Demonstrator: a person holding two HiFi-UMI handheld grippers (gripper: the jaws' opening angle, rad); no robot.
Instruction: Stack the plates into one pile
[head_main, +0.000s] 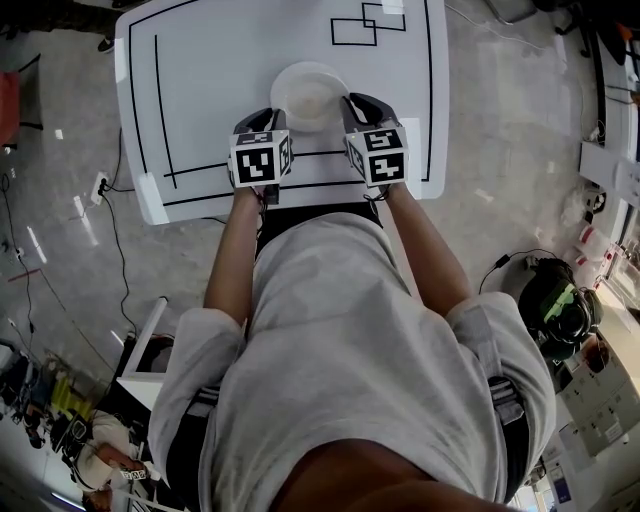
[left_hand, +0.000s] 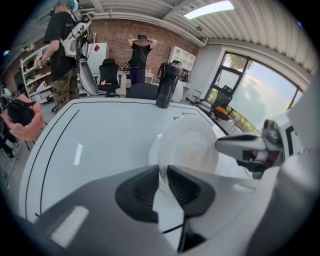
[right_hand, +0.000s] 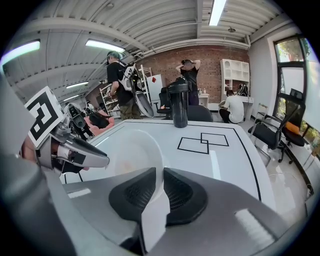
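Head view, upper centre: a round, smooth white plate (head_main: 310, 95) is pinched at opposite rims by the ribbed-padded left tool (head_main: 262, 120) and right tool (head_main: 354, 106) over the white bench (head_main: 205, 80).

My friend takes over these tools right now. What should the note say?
Left tool: shut on one rim of the white plate.
Right tool: shut on the opposite rim.
Plate: at the near edge of the white table, between both tools; a second white rim seems to show behind it.
Done: plate gripped.
Left: probably set it on the pile, then let go.
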